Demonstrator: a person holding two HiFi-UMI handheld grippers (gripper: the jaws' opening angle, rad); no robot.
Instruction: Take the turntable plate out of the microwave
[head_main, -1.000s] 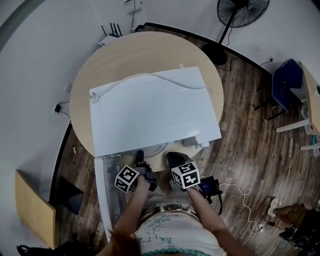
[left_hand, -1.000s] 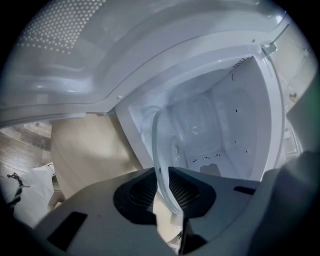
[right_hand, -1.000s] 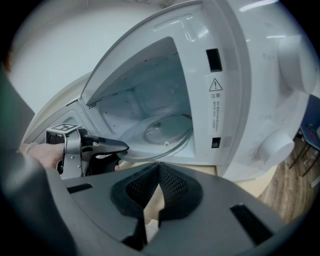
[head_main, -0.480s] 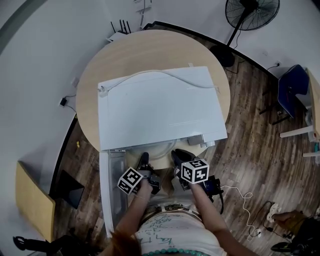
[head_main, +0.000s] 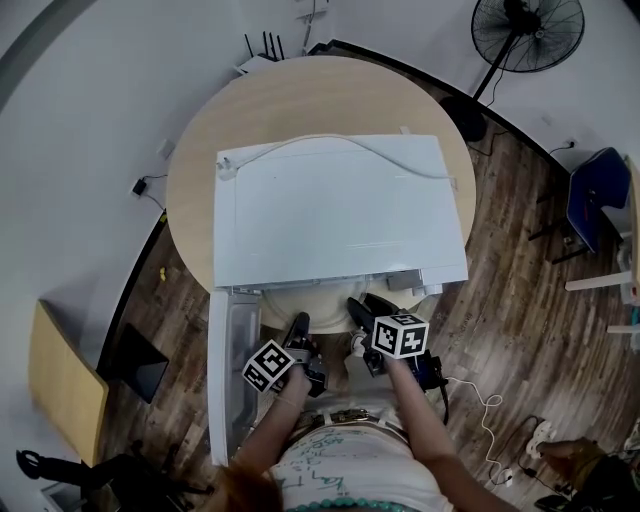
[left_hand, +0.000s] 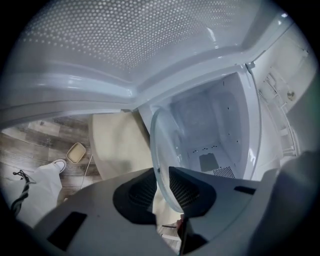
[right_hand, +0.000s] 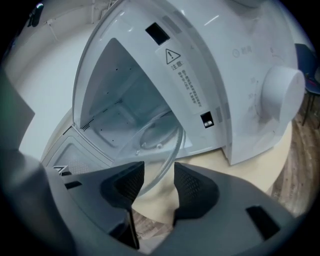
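Left gripper (left_hand: 161, 176): fingers (left_hand: 142, 189) clenched on the rim of the glass turntable plate (left_hand: 167, 145), which sits at the microwave (head_main: 340, 210) mouth, partly out over the bench (head_main: 290, 95) edge; right gripper (right_hand: 159, 175): fingers (right_hand: 195, 187) part-open, same rim passing between them, contact not resolvable. Both forearms reach forward side by side, marker cubes uppermost; open door (head_main: 225, 370) just left of them.

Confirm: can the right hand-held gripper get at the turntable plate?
Probably yes. The door is open, and the rim of the turntable plate sits between the parted jaws of the right hand-held gripper, nothing in the way. The left hand-held gripper holds that rim.
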